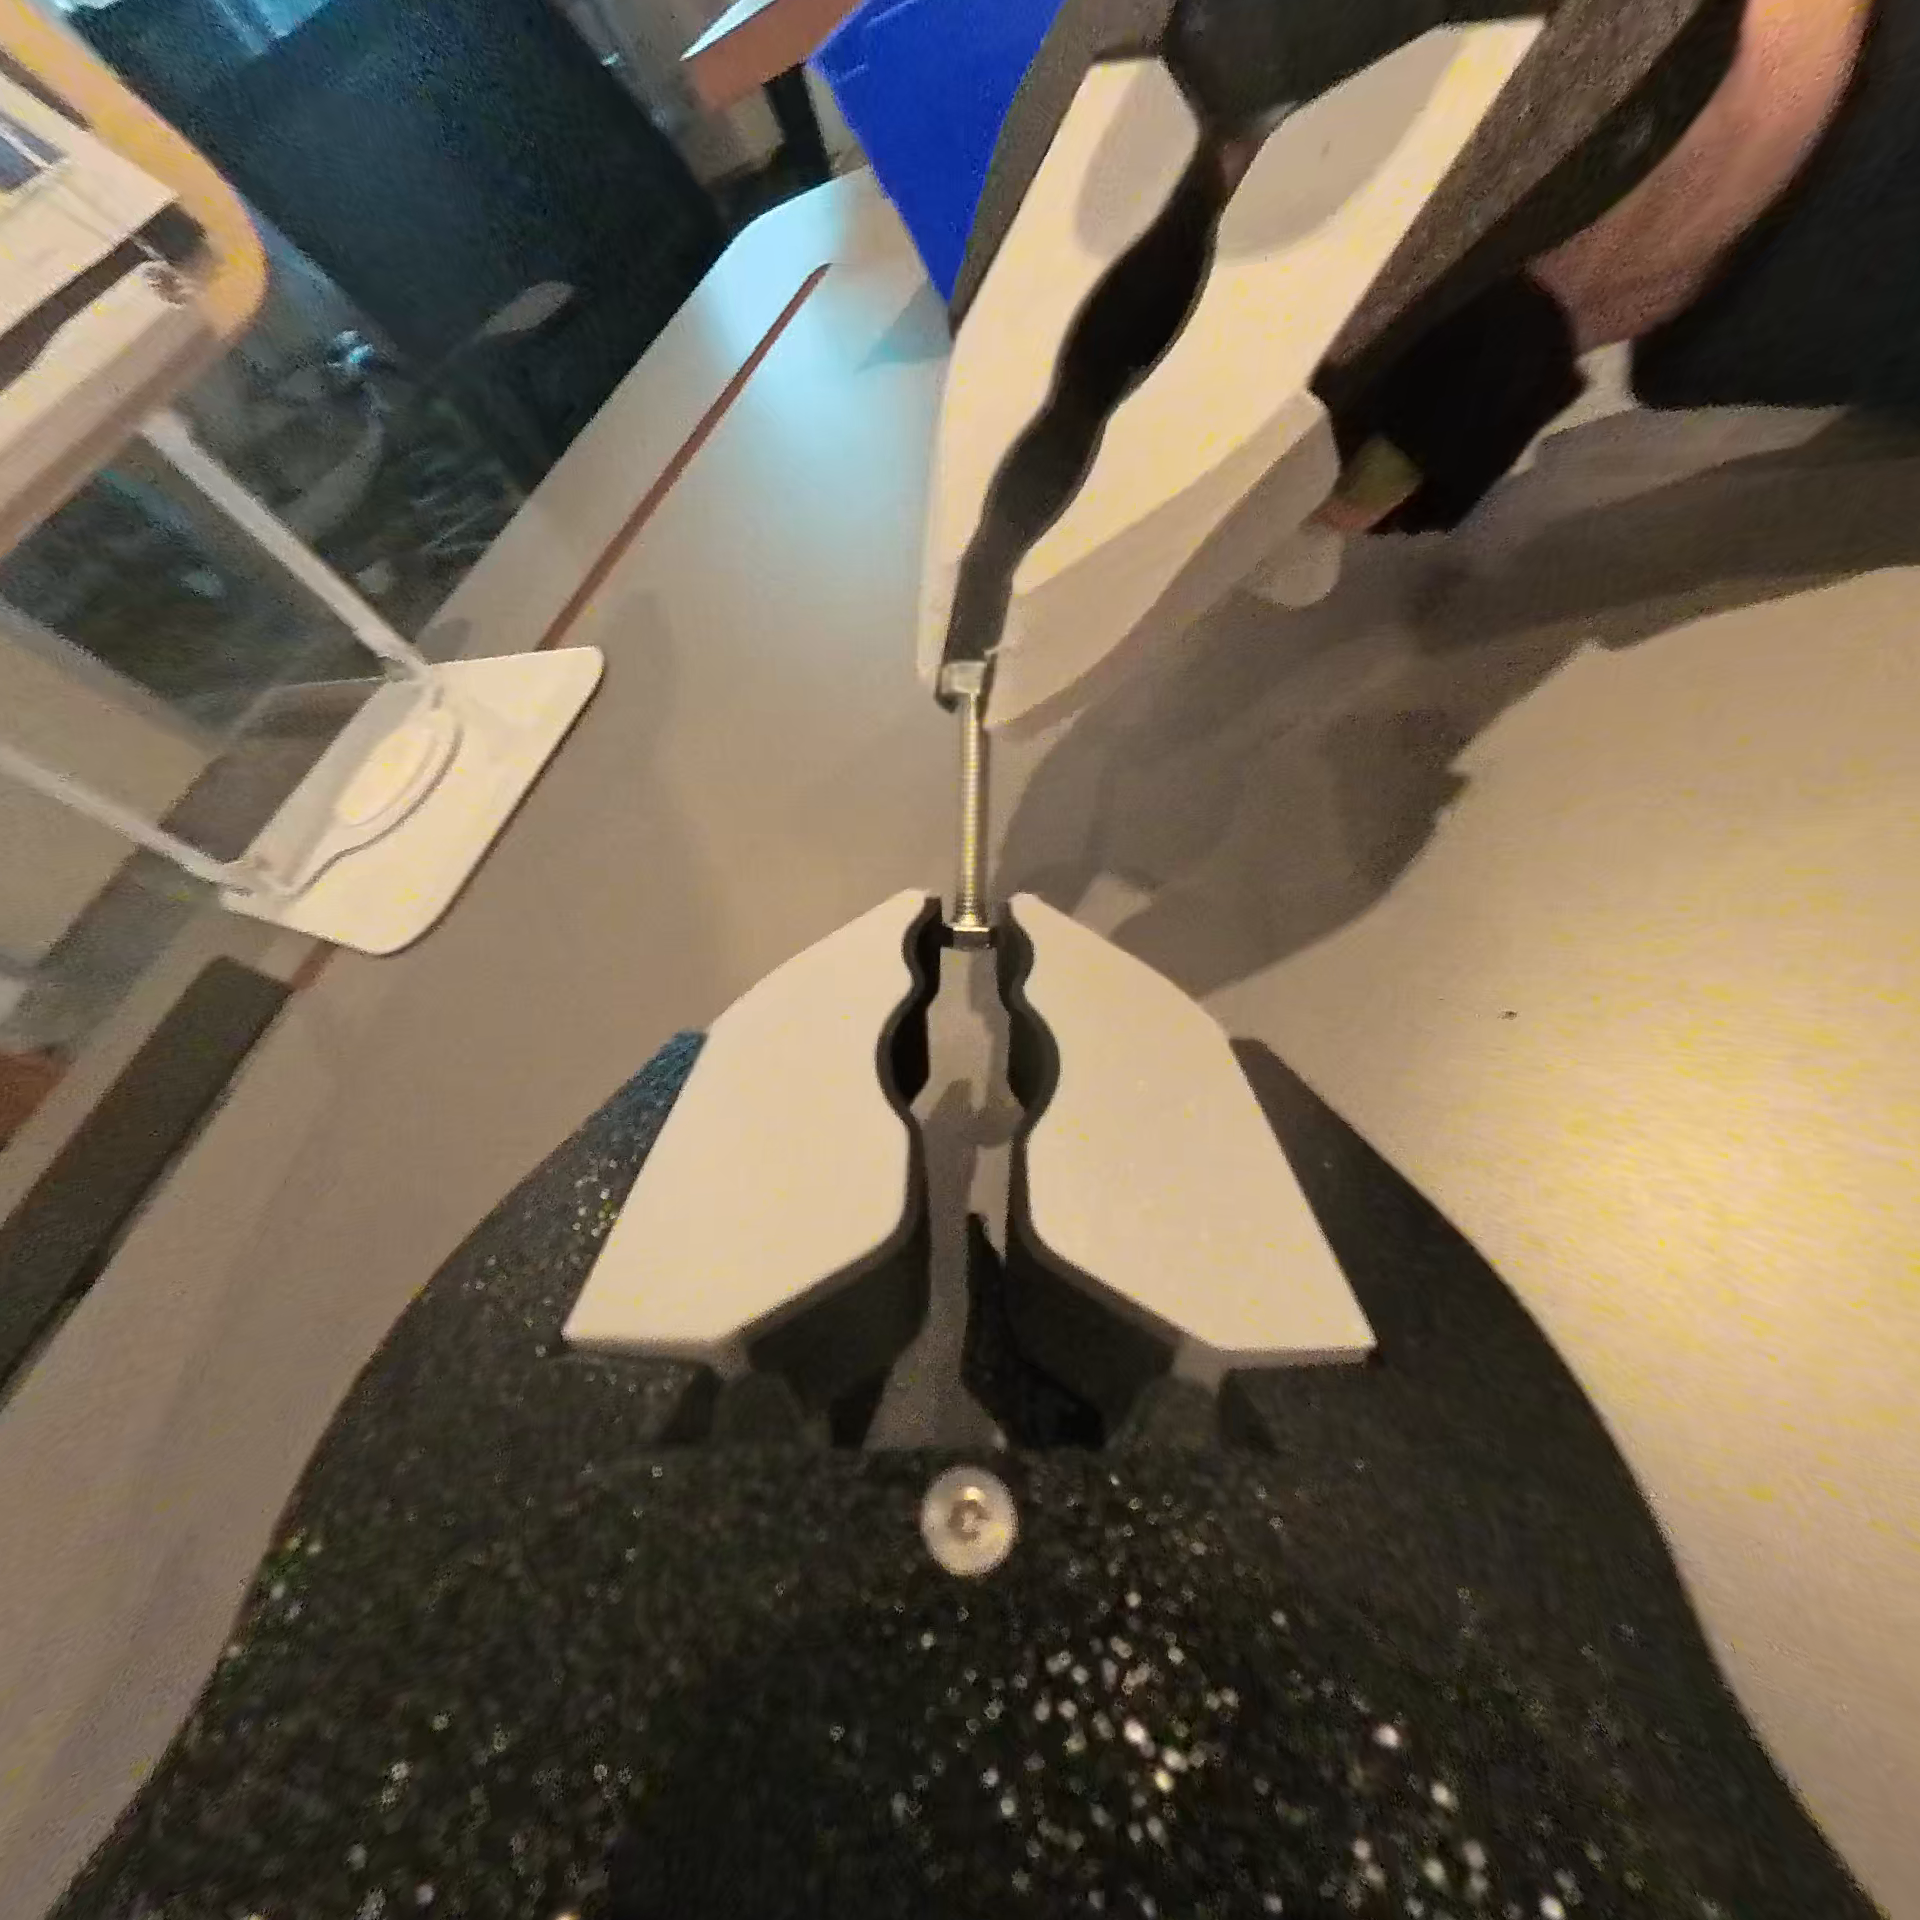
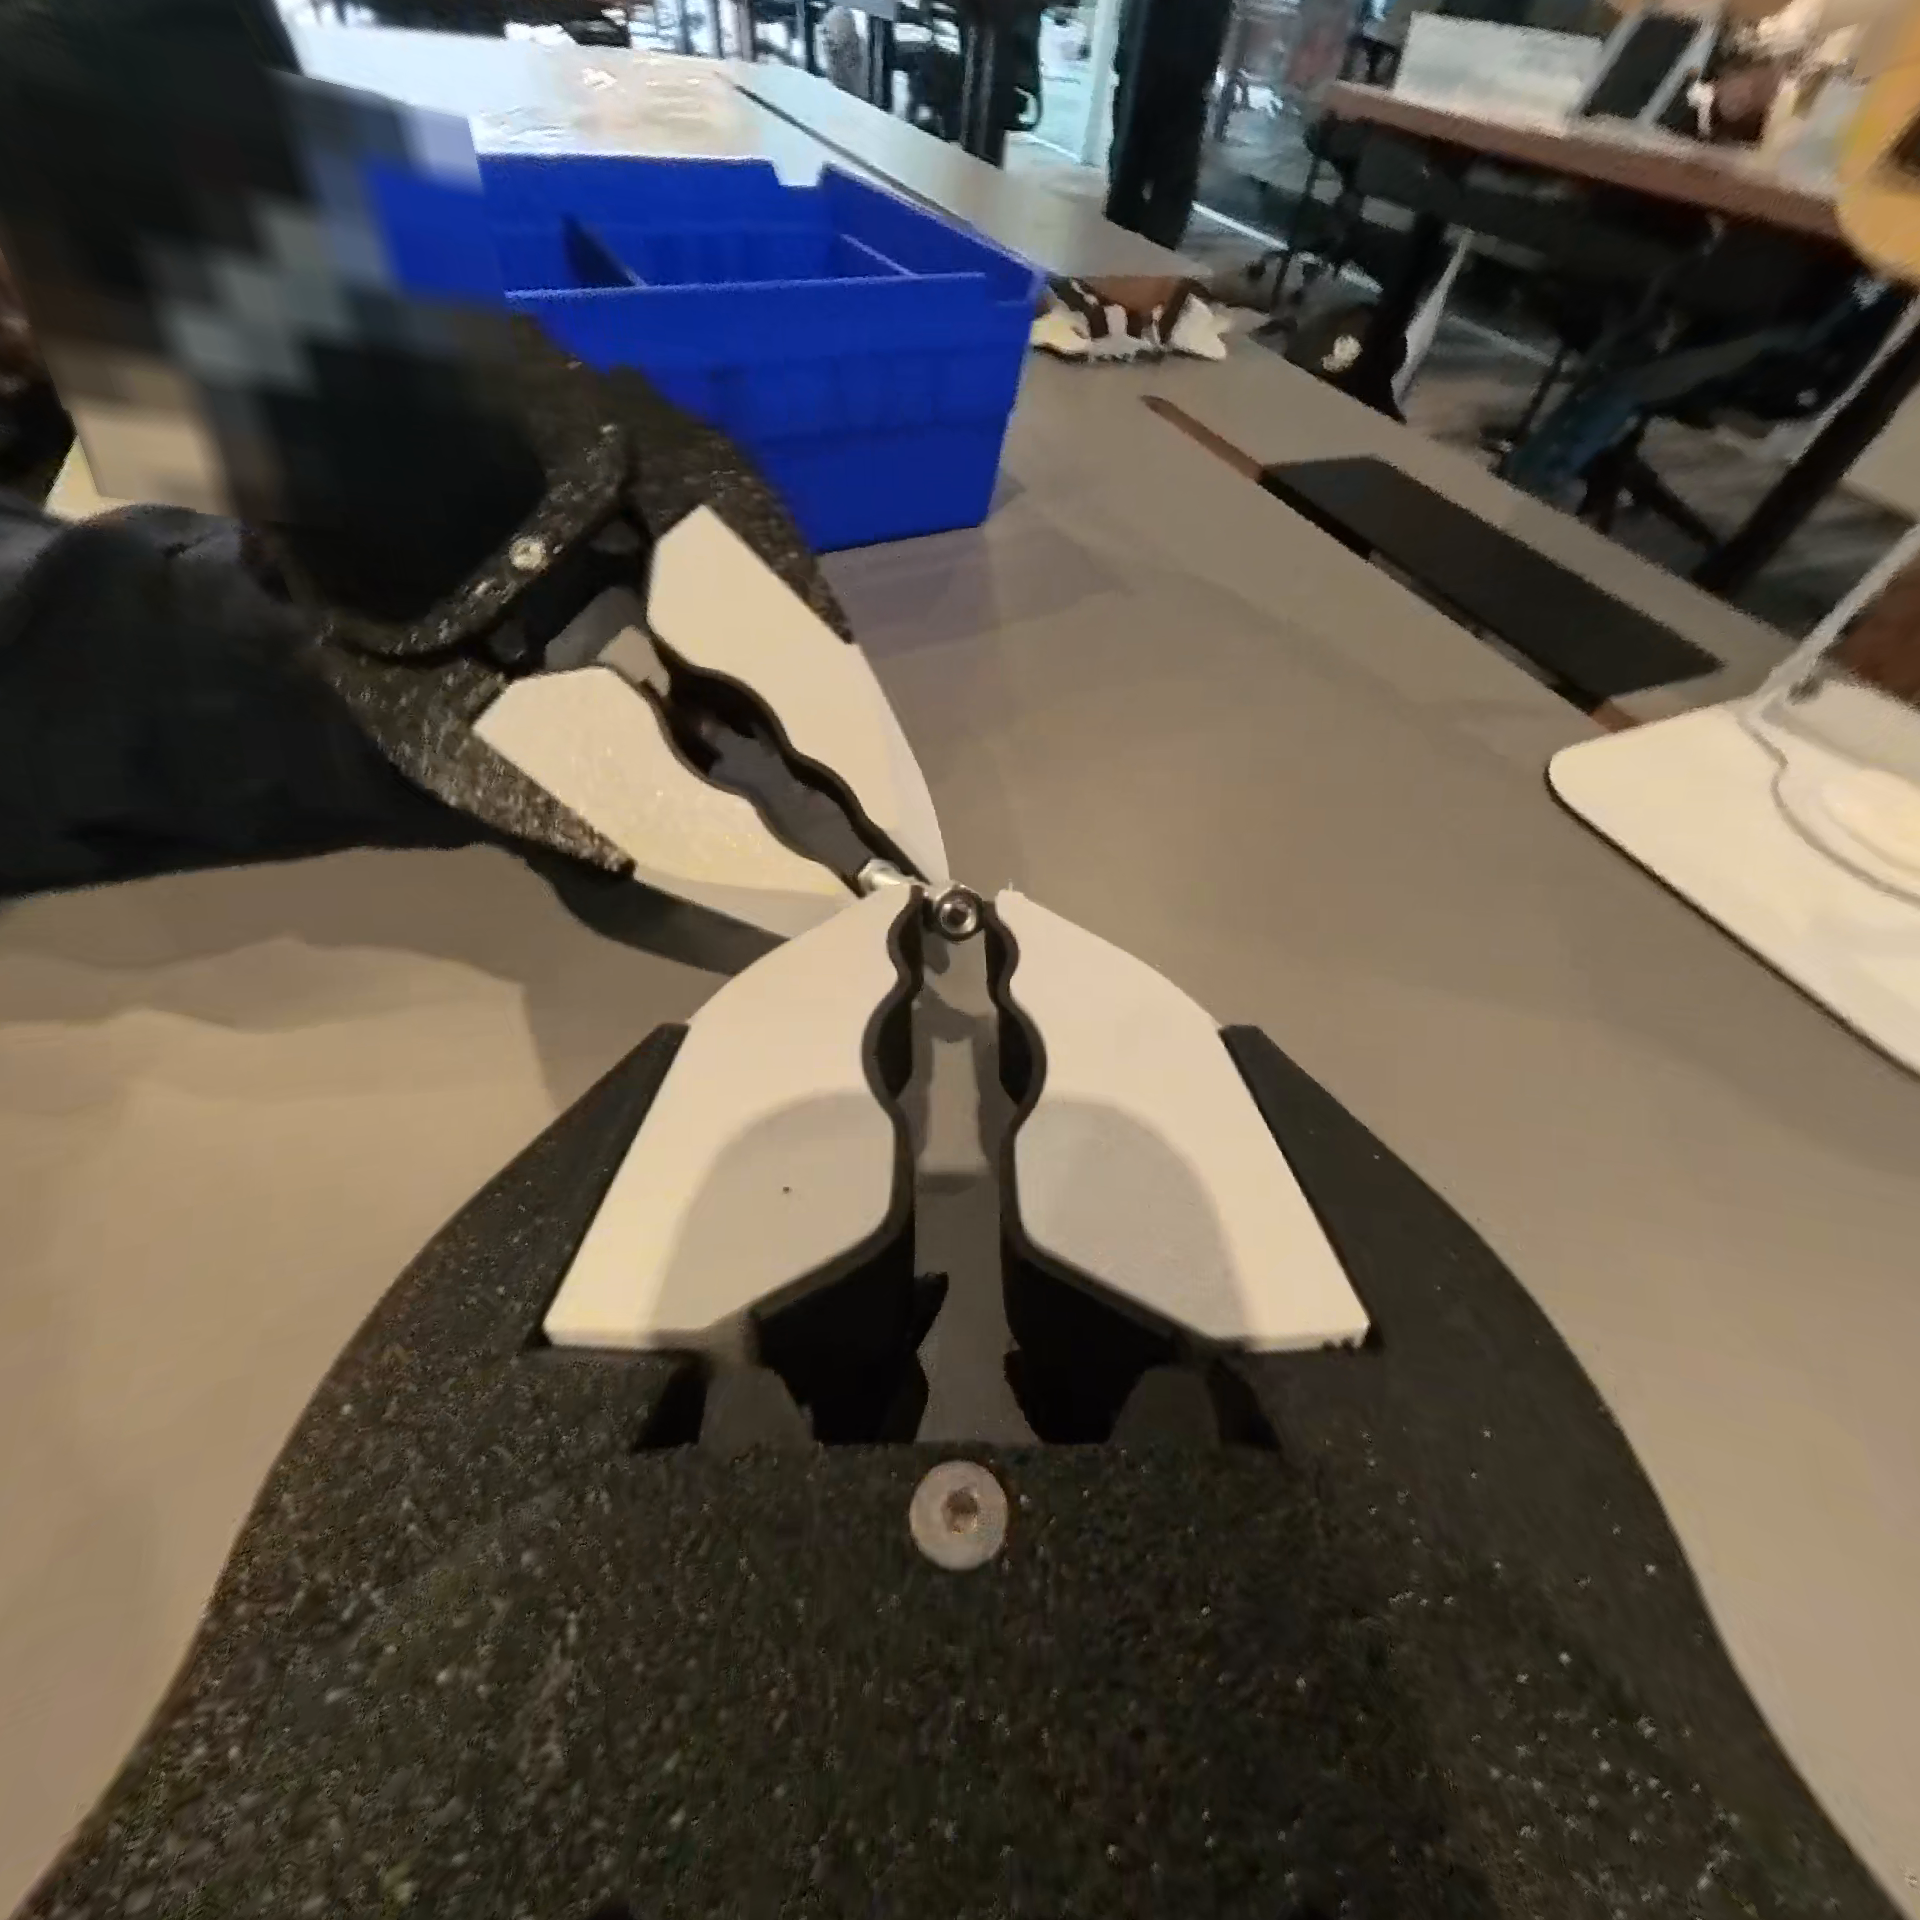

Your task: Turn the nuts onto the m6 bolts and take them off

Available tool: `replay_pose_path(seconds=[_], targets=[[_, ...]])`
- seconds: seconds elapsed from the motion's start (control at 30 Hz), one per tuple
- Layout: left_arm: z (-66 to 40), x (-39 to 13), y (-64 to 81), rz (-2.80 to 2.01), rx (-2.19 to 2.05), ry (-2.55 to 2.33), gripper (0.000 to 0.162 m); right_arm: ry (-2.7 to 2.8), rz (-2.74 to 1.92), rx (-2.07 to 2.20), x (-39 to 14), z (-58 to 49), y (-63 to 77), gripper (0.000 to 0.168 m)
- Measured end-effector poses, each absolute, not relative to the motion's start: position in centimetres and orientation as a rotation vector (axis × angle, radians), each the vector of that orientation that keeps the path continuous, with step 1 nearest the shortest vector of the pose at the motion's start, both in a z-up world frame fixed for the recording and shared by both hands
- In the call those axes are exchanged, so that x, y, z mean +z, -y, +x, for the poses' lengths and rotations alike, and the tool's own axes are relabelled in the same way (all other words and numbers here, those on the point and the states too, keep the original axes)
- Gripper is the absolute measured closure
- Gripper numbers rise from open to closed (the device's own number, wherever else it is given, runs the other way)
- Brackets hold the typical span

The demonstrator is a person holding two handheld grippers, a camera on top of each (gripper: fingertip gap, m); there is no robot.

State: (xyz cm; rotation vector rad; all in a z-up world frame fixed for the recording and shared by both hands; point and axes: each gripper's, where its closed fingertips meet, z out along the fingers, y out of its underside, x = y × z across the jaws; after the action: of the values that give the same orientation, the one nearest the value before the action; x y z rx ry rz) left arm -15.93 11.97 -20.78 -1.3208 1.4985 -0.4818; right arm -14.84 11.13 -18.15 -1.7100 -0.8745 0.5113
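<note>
One slim silver bolt [image 1: 970, 821] spans mid-frame; left tongs [image 1: 968, 935] pinch its nut [image 1: 970, 938], right tongs [image 2: 956, 914] clamp its head [image 2: 956, 914] above the grey tabletop [image 1: 1558, 1039].

Blue divided bin [image 2: 790, 343] on grey table [image 2: 1299, 883]; white stand base [image 1: 416, 800] near.

A slim silver threaded bolt [image 1: 970, 805] stands vertical at frame centre in the left wrist view, a silver nut [image 1: 968, 932] at its lower end, its head [image 2: 956, 914] uppermost.
</note>
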Motion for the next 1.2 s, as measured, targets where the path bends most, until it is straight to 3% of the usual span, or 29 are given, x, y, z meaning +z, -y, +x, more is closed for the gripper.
replay_pose_path(seconds=[0.03, 0.17, 0.27, 0.33, 0.6, 1.0, 1.1, 1.2], targets=[[-15.9, -20.8, -12.2, -1.321, -0.444, -1.489, 0.152, 0.838, -1.735, 0.532, -18.2, -14.8, -11.3, 0.158], [-15.7, -20.9, -12.6, -1.318, -0.356, -1.471, 0.152, 0.726, -1.782, 0.637, -18.1, -14.7, -11.8, 0.158], [-15.5, -20.6, -12.4, -1.323, -0.427, -1.440, 0.152, 0.686, -1.699, 0.620, -17.0, -14.3, -12.2, 0.133], [-15.6, -20.0, -12.4, -1.318, -0.508, -1.397, 0.152, 0.668, -1.625, 0.648, -15.9, -14.2, -12.0, 0.127], [-16.3, -17.0, -12.4, -1.313, -0.817, -1.187, 0.152, 0.676, -1.442, 0.733, -13.9, -15.0, -11.0, 0.134], [-15.8, -17.4, -11.8, -1.308, -0.833, -1.218, 0.152, 0.697, -1.396, 0.695, -13.6, -16.3, -10.6, 0.139], [-15.9, -17.4, -12.0, -1.314, -0.837, -1.209, 0.152, 0.734, -1.386, 0.726, -13.7, -16.5, -10.0, 0.151], [-15.9, -17.5, -12.0, -1.318, -0.841, -1.210, 0.152, 0.711, -1.374, 0.730, -13.4, -16.3, -10.1, 0.150]])
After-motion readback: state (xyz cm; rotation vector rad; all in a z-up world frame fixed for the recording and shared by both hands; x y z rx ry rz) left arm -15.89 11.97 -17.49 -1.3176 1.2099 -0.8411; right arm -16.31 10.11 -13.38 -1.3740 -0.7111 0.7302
